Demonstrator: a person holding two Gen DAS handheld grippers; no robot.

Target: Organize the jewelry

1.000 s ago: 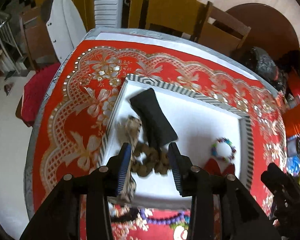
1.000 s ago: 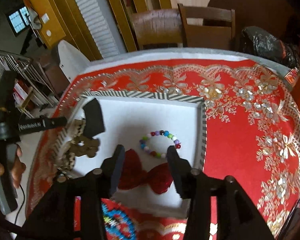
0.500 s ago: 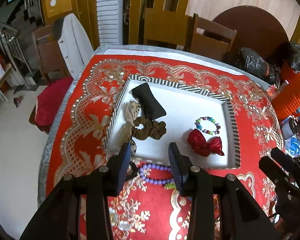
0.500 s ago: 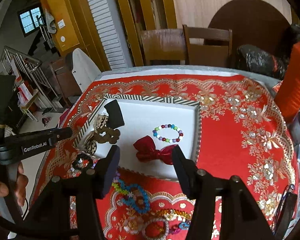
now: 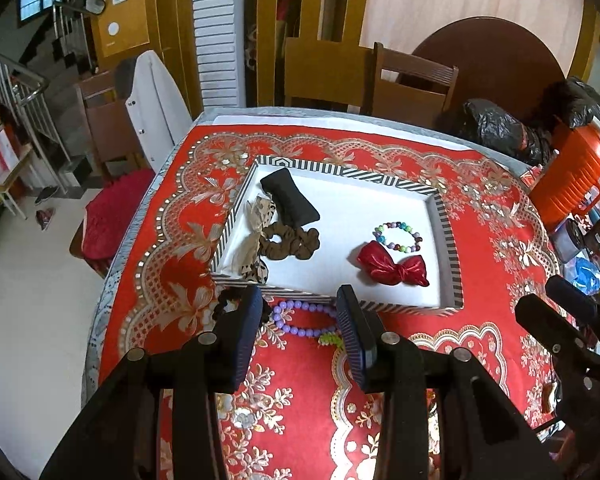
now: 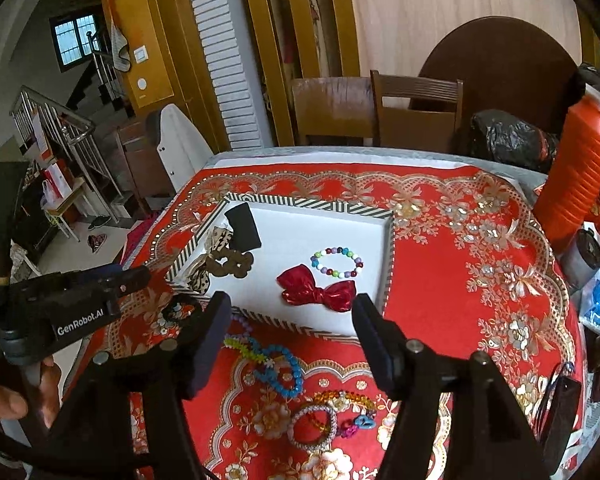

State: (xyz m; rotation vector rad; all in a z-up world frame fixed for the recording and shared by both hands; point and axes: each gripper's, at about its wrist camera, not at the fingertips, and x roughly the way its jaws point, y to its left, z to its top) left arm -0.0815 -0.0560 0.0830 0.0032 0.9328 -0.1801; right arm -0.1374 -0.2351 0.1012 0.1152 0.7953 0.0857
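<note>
Jewelry tray point(image 5: 446, 236) now sits beyond your pulled-back left gripper point(image 5: 300, 322), jaws wide and empty, purple bead bracelet point(image 5: 300, 320) between them next.

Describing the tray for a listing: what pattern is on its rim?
Black-and-white diagonal stripes on the tray, clearest in the left wrist view.

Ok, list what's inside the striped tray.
The striped tray holds a black pouch, a brown scrunchie, a spotted beige bow, a multicolored bead bracelet and a red bow. The pouch's lower end overlaps the scrunchie; anything beneath them is hidden.
</note>
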